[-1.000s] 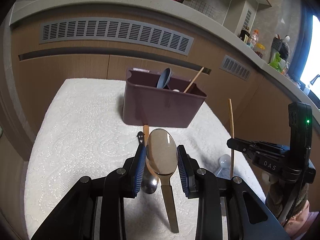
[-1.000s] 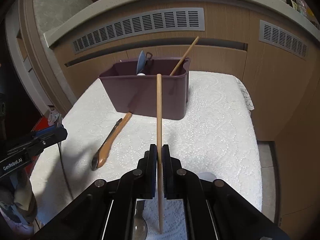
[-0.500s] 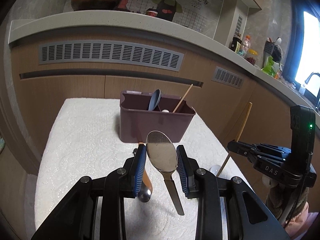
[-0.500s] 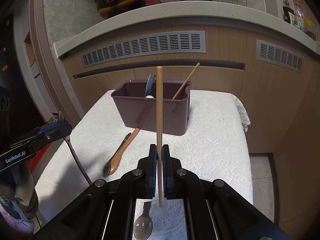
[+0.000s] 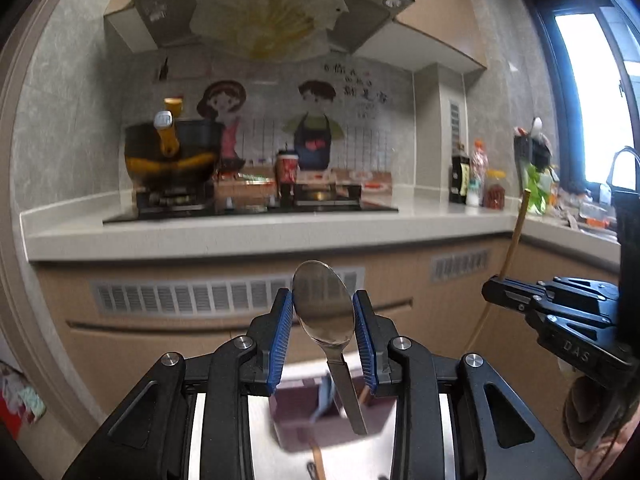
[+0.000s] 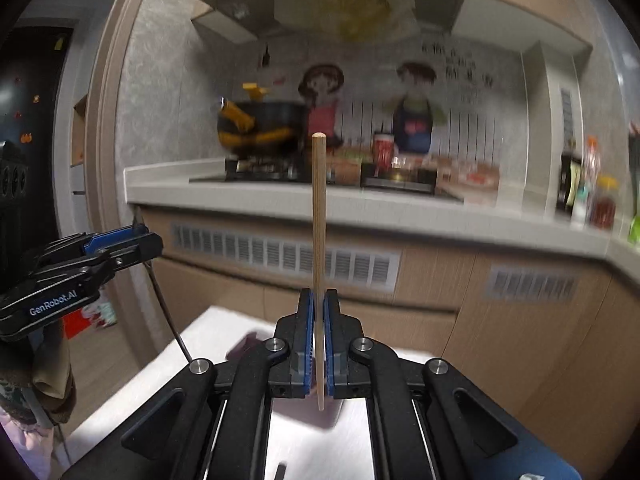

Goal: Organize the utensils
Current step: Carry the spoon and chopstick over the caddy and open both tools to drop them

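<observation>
In the left wrist view, the left tongs [image 5: 323,334] are seen clamped on a metal spoon [image 5: 324,308], gripped across the sides of its bowl by the blue pads [image 5: 282,336]; the bowl stands up and the handle hangs down and slightly right, so the long axis is close to upright. Below and ahead of these tongs, between the arms of the tool, the purple bin [image 5: 316,416] is partly visible on the white-covered bench [image 5: 260,440], blurred, with a blue utensil and a wooden stick already inside; a wooden-handled tool [image 5: 318,460] lies on the bench in front of it. Further right in the same view, the right tongs [image 5: 494,292] are seen from the side. In the right wrist view, they [image 6: 319,344] are closed flat on a wooden chopstick [image 6: 318,240], held near its lower end, its long axis upright and only slightly tilted. The bin is only a blurred purple patch low in this view. It is judged that both items must be lowered forward and downward into the bin, end first. Which hand is nearer the bin cannot be told with confidence.
</observation>
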Demonstrator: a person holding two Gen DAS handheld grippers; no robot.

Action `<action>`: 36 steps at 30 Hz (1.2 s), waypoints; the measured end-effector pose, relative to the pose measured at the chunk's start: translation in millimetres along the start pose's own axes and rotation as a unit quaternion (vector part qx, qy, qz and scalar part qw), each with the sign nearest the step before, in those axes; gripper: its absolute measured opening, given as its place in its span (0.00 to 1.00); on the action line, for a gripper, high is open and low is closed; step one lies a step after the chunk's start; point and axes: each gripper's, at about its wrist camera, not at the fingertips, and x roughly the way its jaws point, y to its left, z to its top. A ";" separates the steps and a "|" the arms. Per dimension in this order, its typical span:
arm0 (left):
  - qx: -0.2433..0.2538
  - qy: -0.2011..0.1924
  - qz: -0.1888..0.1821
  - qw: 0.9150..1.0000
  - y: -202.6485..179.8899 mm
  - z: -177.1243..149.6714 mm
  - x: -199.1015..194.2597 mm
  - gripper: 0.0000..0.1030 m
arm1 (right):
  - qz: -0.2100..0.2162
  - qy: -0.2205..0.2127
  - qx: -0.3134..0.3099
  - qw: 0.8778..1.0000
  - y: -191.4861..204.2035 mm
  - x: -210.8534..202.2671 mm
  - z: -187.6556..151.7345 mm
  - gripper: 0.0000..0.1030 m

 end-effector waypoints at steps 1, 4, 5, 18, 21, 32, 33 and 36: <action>0.001 -0.004 0.005 1.000 2.2 2.7 4.2 0.31 | 0.000 -0.004 -0.004 1.000 1.0 2.6 5.8 0.04; 0.000 -0.002 0.010 1.000 11.8 3.7 23.2 0.31 | -0.003 -0.009 -0.012 1.000 4.8 15.0 14.9 0.04; -0.002 0.002 0.012 1.000 14.9 2.5 31.6 0.31 | -0.003 -0.008 -0.013 1.000 6.1 20.0 16.1 0.04; -0.033 0.067 0.043 0.996 49.0 -44.1 119.8 0.31 | -0.036 0.041 -0.009 0.998 8.4 114.4 -16.0 0.04; -0.036 0.082 0.041 0.995 50.8 -54.8 133.8 0.31 | -0.034 0.066 0.007 0.997 3.5 137.9 -27.3 0.04; -0.040 0.159 0.017 0.986 40.6 -93.6 178.3 0.41 | -0.013 0.146 0.036 0.989 -4.4 180.4 -76.6 0.04; -0.037 0.171 0.014 0.985 39.0 -98.0 182.3 0.44 | -0.006 0.153 0.039 0.987 -5.6 182.0 -80.8 0.06; -0.038 0.184 0.016 0.982 37.0 -108.9 183.7 0.46 | -0.001 0.171 0.046 0.984 -10.2 185.7 -92.5 0.24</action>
